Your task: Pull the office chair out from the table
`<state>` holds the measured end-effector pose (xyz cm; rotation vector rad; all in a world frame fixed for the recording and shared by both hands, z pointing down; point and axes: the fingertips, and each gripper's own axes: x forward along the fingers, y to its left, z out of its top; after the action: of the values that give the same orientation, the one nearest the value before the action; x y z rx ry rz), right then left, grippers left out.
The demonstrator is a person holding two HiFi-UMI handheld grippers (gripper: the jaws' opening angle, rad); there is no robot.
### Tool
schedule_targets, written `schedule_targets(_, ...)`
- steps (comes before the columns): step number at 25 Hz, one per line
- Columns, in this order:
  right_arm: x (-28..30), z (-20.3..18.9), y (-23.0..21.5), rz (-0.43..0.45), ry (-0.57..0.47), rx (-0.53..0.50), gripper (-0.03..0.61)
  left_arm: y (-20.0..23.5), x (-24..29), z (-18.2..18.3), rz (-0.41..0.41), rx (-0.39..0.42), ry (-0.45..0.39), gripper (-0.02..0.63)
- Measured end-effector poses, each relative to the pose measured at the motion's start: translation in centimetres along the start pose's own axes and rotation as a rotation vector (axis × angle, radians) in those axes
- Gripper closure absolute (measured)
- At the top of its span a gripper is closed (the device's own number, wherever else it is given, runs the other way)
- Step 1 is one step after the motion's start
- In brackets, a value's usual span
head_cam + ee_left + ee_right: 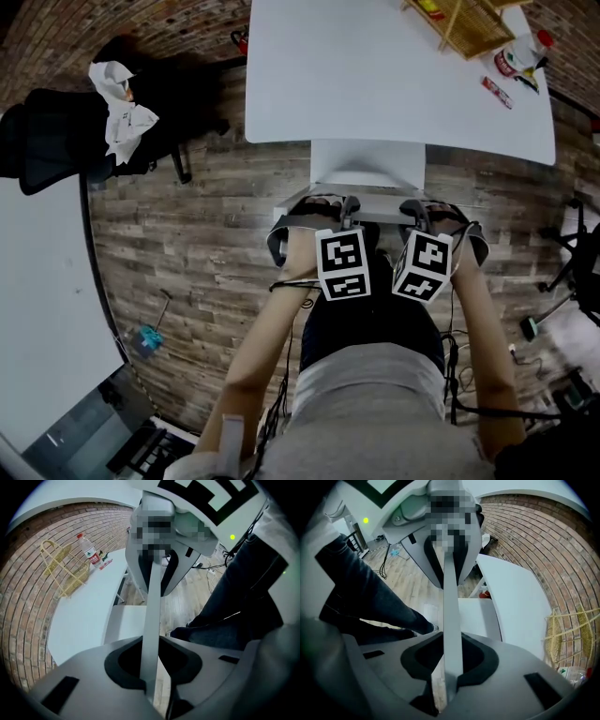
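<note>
The white office chair has its seat partly under the white table. The thin top edge of its backrest faces me. My left gripper and my right gripper point steeply down, side by side, each shut on that edge. In the left gripper view the backrest edge runs as a pale strip out of the left gripper towards the other gripper. The right gripper view shows the same strip clamped in the right gripper, with the seat and table beyond.
A wicker basket and a bottle stand on the table's far right corner. A black chair with a white cloth is at the left, next to another white table. A dark chair base and cables lie at the right. My legs are right behind the backrest.
</note>
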<state>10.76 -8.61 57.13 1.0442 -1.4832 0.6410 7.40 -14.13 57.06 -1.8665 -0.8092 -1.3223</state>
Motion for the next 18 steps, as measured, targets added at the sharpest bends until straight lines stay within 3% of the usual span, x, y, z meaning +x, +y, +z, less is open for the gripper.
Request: schedule_targets(18,-2.2,-1.1,10.2,0.011,-0.045,-0.059,0.491,-10.8,-1.5,1.1,0.019,-0.081,0.023,0.523)
